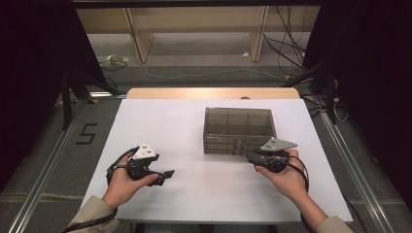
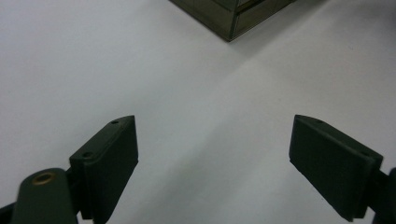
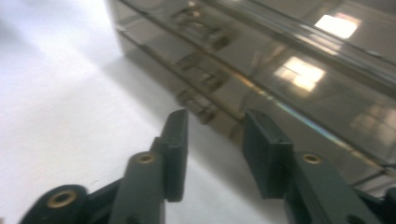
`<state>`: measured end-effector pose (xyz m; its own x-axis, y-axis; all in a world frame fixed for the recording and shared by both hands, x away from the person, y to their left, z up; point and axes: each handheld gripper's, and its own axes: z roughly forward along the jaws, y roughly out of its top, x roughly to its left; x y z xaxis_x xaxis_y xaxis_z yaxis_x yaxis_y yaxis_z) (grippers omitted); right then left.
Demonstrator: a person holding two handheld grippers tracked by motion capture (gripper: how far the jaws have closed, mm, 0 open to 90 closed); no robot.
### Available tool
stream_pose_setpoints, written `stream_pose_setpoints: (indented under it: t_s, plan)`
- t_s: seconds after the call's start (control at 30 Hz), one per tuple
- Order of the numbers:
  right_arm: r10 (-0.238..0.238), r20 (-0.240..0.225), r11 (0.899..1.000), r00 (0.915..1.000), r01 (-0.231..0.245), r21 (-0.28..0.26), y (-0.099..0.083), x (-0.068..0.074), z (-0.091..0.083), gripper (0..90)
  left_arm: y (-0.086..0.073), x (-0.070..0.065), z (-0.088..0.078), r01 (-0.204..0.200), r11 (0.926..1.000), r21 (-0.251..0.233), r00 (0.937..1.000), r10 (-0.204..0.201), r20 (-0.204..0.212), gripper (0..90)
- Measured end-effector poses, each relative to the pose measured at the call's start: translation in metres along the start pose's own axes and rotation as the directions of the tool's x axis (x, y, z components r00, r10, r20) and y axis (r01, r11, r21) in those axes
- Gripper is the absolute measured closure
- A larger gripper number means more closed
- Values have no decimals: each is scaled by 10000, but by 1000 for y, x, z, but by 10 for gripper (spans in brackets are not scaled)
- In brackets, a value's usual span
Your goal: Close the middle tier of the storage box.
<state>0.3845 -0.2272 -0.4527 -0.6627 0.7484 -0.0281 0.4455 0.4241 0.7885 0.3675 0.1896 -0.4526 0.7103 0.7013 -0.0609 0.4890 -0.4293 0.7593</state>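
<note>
Smoked plastic organiser box (image 1: 238,130) sits center-right of the high view on the white table sheet (image 1: 160,121), lid down, front wall w/ latches facing the person. Right gripper (image 1: 252,158) is at the box's front wall, lower-right part of it; in the right gripper view its jaws stand partly apart, nothing between the pads, aimed at the lowest latch tab (image 3: 198,106) just ahead. Left gripper (image 1: 164,174) rests on the sheet at lower left, well apart from the box; jaws spread wide, empty, w/ the box corner (image 2: 229,28) at top of its view.

Step, as judged: right side is lining up on a front latch; not gripping yet. Next move prob needs a short push fwd so the tab lands between the pads, then a close. Tab is small and flush, so alignment matters.

Room: bare sheet left of and in front of the box, plenty for the left gripper to come brace it. Box's right side is nearer the sheet edge; less margin there.
</note>
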Motion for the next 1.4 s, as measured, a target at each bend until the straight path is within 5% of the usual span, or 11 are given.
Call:
stream_pose_setpoints:
  t_s: [0.5, 1.4]
  plan:
    - [172, -1208, 9995, 9925, -200, -227, -11, 8, -14, 366, -5, 2, -5, 183, 9998, 3, 9998, -183, -64, 156]
    - [214, -1564, 9998, 9875, -215, 7, -31, 12, -35, 313, -8, 3, -7, 171, 9998, 101, 9998, -170, -66, 155]
